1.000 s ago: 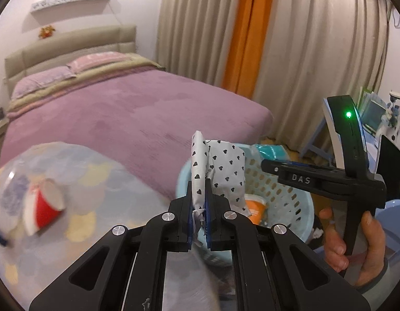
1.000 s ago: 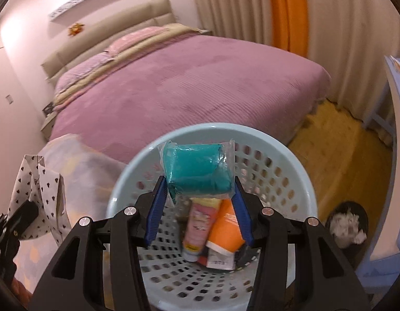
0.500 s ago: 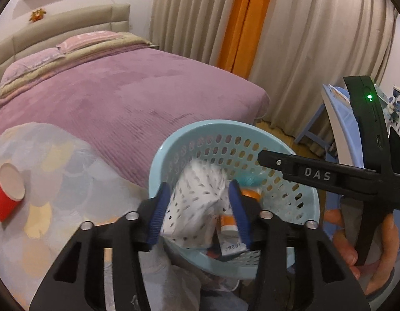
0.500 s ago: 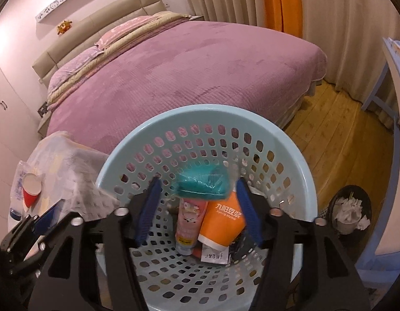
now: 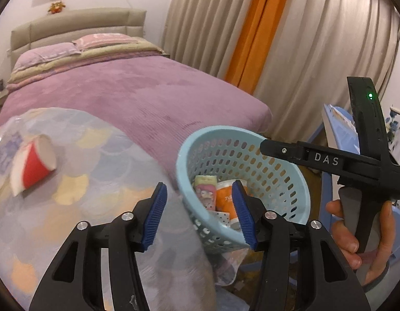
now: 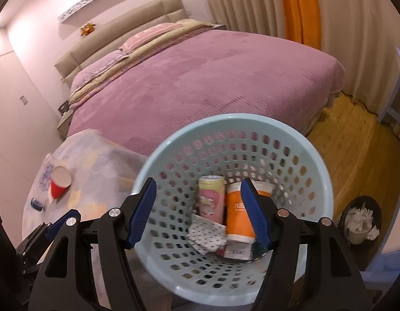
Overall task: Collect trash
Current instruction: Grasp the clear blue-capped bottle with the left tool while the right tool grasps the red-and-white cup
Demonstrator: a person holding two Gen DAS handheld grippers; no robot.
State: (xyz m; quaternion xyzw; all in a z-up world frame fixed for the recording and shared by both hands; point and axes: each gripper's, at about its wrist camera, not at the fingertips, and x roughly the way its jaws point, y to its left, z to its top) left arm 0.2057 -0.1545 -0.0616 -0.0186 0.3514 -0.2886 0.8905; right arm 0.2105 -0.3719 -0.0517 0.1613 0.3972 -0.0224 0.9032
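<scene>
Both your left gripper (image 5: 198, 216) and right gripper (image 6: 200, 213) have just opened empty, dropping the heart-dotted white wrapper (image 6: 206, 235) into the pale-blue perforated plastic basket (image 6: 233, 121), so next collect the red paper cup (image 5: 34, 164) at nine o'clock.

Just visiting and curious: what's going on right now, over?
Both tools open and empty, left tool, right tool. Wrappers in blue basket. Red cup left on table. Nothing blocking.

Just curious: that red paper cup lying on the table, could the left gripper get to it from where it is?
Probably yes. The left gripper is open and empty, and the red cup lies on its side on the table with nothing between them.
</scene>
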